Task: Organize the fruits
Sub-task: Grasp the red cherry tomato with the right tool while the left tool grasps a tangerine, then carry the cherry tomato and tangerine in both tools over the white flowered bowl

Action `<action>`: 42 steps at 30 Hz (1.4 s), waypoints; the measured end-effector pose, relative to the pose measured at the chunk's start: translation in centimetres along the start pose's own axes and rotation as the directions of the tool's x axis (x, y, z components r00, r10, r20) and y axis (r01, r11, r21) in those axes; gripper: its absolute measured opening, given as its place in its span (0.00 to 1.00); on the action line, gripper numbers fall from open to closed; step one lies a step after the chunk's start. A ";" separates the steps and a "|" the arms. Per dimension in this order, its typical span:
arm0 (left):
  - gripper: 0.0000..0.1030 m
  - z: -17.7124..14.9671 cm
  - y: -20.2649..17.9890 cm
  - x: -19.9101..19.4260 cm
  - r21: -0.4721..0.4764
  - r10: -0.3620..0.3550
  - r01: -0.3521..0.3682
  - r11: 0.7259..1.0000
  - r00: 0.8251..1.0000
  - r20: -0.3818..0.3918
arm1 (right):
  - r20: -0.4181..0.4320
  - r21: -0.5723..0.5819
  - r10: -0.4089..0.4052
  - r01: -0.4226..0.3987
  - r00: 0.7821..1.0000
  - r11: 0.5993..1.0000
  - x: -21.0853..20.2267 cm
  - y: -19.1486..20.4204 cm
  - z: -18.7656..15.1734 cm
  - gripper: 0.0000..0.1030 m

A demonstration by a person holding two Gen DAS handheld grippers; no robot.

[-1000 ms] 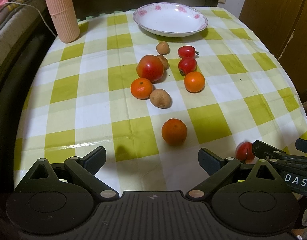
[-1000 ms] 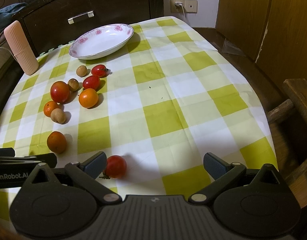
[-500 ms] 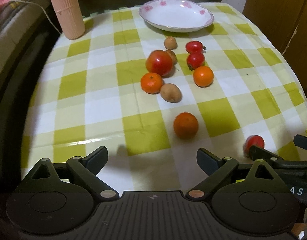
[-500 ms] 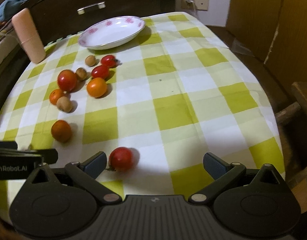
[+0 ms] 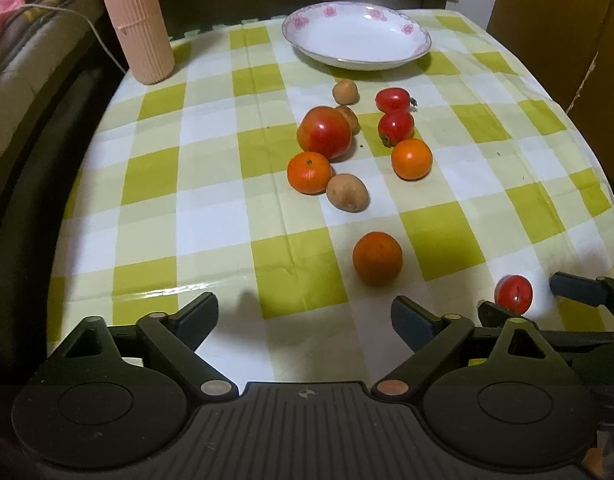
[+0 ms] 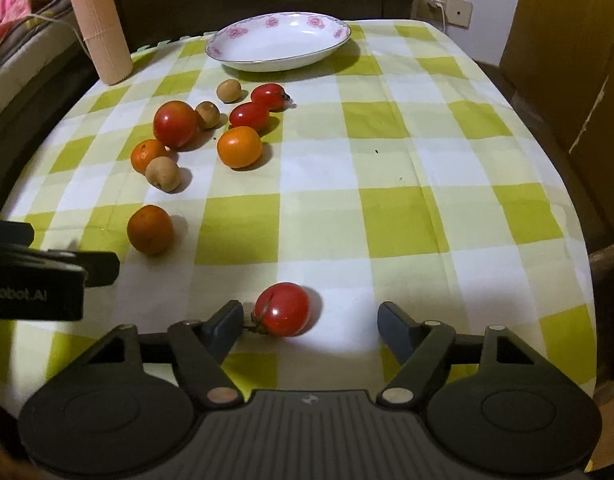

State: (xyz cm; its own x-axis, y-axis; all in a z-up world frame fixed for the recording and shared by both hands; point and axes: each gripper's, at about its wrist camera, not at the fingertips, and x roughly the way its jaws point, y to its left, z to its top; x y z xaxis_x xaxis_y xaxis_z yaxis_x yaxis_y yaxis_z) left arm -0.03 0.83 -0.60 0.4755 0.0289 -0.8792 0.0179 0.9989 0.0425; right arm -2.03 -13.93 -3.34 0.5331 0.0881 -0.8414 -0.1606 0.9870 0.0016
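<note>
**Right claw brackets lone tomato at table's near edge**

A small red tomato (image 6: 283, 309) sits on the green-and-white checked tablecloth (image 6: 387, 184) between the wide-spread fingers of the right gripper (image 6: 310, 322), lying closer to the left finger, its stem end just beside that pad; neither finger grips it. The left gripper (image 5: 305, 312) hangs over the cloth with its jaws equally wide and nothing between them. Ahead of it and slightly to its right rests a mandarin (image 5: 377, 258), apart from the main cluster.

Farther up the table lie two more mandarins (image 5: 309, 173) (image 5: 411, 159), a large tomato (image 5: 324, 132), two small tomatoes (image 5: 396, 128) (image 5: 393, 99) touching each other, and three brown longan-like fruits (image 5: 347, 192) (image 5: 345, 91) (image 5: 350, 118), the last tucked against the large tomato. A white plate (image 5: 357, 36) with a pink floral rim stands at the far edge, holding no fruit. A ribbed pink cylinder (image 5: 135, 20) stands upright at the far-left corner.
</note>
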 end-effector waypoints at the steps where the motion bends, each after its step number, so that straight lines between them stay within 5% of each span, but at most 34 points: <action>1: 0.89 0.0 -0.1 0.1 0.003 -0.002 0.002 1.000 1.000 -0.006 | -0.004 -0.007 -0.002 0.002 1.000 1.000 0.1 0.1 0.0 0.70; 5: 0.79 -0.1 0.0 0.4 0.006 -0.003 0.003 1.000 1.000 -0.020 | -0.020 -0.007 0.004 -0.004 1.000 1.000 0.0 -0.1 0.3 0.66; 7: 0.77 -0.1 0.1 0.6 -0.002 -0.007 0.007 1.000 1.000 -0.025 | -0.004 -0.018 0.001 -0.001 1.000 1.000 -0.3 -0.2 0.4 0.48; 8: 0.76 -0.1 0.1 0.7 -0.003 -0.007 0.007 1.000 1.000 -0.028 | 0.002 -0.033 0.000 0.000 1.000 0.999 -0.5 -0.1 0.4 0.29; 9: 0.74 0.0 0.2 0.8 -0.003 -0.007 0.006 1.000 1.000 -0.029 | 0.003 -0.042 0.000 0.001 1.000 0.999 -0.5 0.0 0.4 0.23; 22: 0.70 2.0 -2.0 2.2 0.037 -0.072 0.071 0.997 0.997 0.026 | 0.032 -0.003 0.036 -0.036 0.999 0.999 -1.1 -1.0 1.1 0.22; 42: 0.62 1.4 -2.1 3.2 0.062 -0.060 0.056 0.996 0.997 0.057 | 0.019 0.059 0.071 -0.072 0.997 0.996 -0.8 -2.2 1.6 0.22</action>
State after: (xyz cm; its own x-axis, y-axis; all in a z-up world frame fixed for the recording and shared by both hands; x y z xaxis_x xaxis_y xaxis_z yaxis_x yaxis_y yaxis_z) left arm 2.70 -1.26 -2.80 0.5229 -0.0332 -0.8517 0.0991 0.9948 0.0221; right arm -0.82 -15.98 -1.79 0.5364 0.1609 -0.8285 -0.1494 0.9843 0.0945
